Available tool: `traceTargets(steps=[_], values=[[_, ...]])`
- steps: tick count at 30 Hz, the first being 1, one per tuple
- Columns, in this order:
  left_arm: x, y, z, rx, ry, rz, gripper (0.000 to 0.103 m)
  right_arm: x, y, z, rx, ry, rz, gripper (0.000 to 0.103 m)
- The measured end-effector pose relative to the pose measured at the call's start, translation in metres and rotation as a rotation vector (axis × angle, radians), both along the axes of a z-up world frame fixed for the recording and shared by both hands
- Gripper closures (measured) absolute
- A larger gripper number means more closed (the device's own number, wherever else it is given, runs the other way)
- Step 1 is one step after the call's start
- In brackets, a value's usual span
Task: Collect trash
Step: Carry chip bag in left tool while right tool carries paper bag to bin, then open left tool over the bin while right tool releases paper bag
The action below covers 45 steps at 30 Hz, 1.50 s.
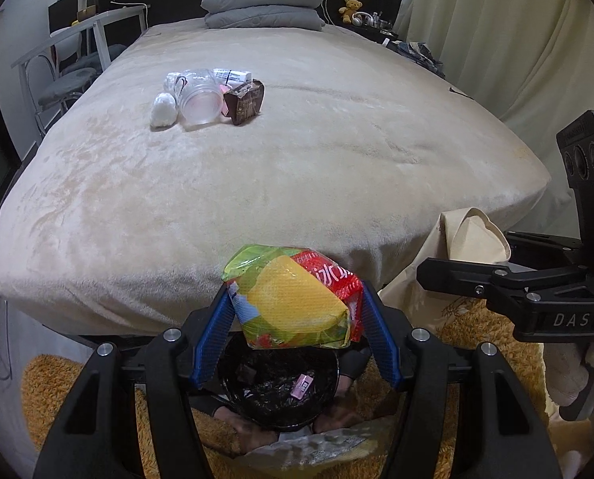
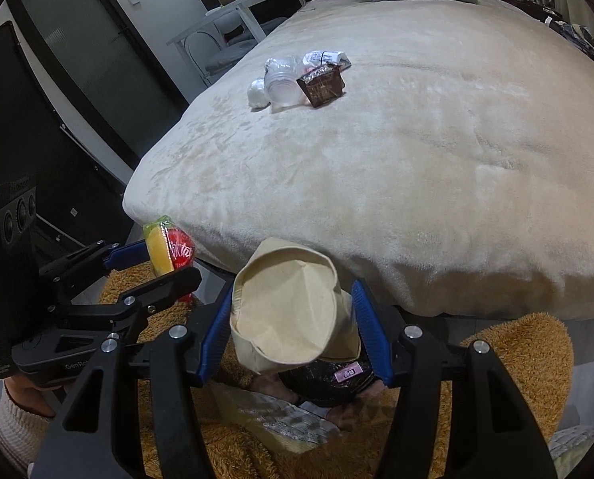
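The left gripper (image 1: 297,311) has its blue-padded fingers (image 1: 213,331) closed on a crinkled snack packet (image 1: 293,299), yellow and green with a red end bearing white lettering; the packet hangs just above a bin lined with a black bag (image 1: 281,395), which sits on an orange shaggy rug (image 1: 57,379) at the foot of the bed. Inside the liner lie a small pink-labelled scrap (image 1: 302,384) and a dark piece of wrapper.

The right gripper (image 2: 293,327) clamps a beige paper bag (image 2: 289,311), crumpled and with its open mouth turned toward the camera, held beside the bin and close to the bed's edge. A hand in a cream knitted sleeve (image 2: 13,411) shows at the lower left of the right wrist view.

More trash stays on the cream plush bed cover (image 1: 336,159), well apart from both grippers: a clear plastic cup (image 1: 201,103) lying on its side, a white wad of tissue (image 1: 163,109) touching it on the left, a brown wrapper (image 1: 245,101) on its right, and behind them what may be a white printed packet (image 1: 233,76), too small to read. Folded grey bedding (image 1: 263,4) lies at the head of the bed
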<state>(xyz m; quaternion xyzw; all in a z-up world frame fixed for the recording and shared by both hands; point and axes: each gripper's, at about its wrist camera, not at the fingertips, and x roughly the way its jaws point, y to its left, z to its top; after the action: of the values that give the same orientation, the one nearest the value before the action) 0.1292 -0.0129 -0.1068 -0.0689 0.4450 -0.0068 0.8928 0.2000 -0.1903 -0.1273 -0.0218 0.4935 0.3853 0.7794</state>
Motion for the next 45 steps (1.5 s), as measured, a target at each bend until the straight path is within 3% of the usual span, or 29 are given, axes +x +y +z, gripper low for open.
traceTargets(steps=[12,20,31,36,39,45], values=[[0.004,0.021,-0.062,-0.084,0.124,0.016,0.042,0.006,0.024,-0.067,-0.110,0.137,0.017,0.044],[0.013,0.028,-0.095,-0.118,0.212,0.013,0.042,0.016,0.031,-0.094,-0.153,0.203,0.007,0.044],[0.014,0.034,-0.128,-0.177,0.303,0.006,0.040,0.025,0.039,-0.114,-0.165,0.262,-0.007,0.043],[0.012,0.036,-0.130,-0.192,0.308,0.008,0.038,0.028,0.040,-0.117,-0.155,0.283,-0.015,0.042],[0.013,0.036,-0.130,-0.183,0.315,0.014,0.032,0.029,0.038,-0.116,-0.135,0.296,-0.023,0.035],[0.011,0.035,-0.130,-0.177,0.316,0.020,0.032,0.030,0.032,-0.115,-0.122,0.297,-0.053,0.035]])
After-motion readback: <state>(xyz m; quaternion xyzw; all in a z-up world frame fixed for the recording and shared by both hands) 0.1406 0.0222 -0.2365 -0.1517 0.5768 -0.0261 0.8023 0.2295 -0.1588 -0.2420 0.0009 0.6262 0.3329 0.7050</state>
